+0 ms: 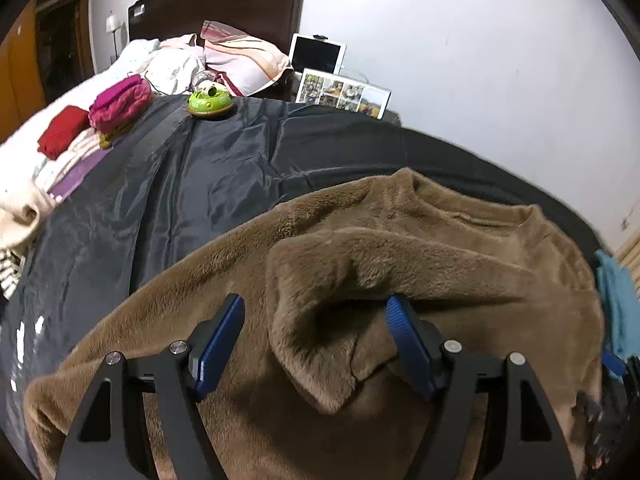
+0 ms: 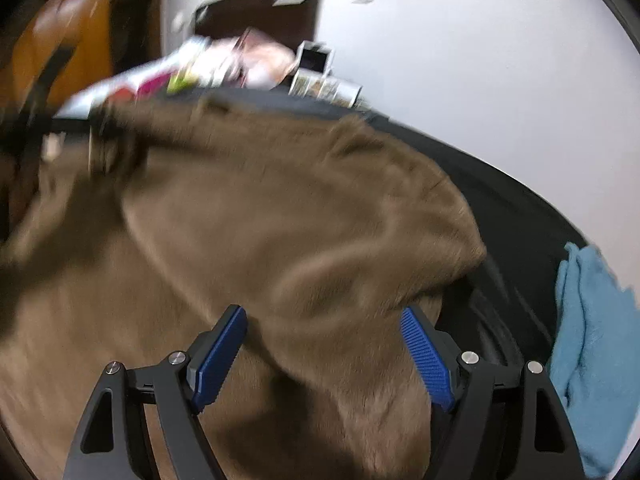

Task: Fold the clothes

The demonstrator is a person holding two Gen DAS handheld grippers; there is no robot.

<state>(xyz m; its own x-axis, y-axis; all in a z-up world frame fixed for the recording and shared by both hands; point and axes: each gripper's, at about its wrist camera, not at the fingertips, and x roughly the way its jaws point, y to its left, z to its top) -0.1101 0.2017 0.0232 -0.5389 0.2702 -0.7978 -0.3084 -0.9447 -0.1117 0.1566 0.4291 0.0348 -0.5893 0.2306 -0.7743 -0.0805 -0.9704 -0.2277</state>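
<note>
Across the dark bedspread (image 1: 192, 184) the brown fleece sweater (image 1: 440, 248) runs neck toward one o'clock, its sleeve cuff (image 1: 320, 352) folded between the left gripper's (image 1: 316, 340) spread jaws, the right gripper (image 2: 324, 352) likewise gaping.

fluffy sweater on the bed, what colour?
Brown fleece sweater, plain, no pattern; sharpest in left wrist view.

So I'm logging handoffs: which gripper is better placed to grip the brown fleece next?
Probably the left gripper: its open jaws already straddle a raised fold of the brown fleece top.
</note>
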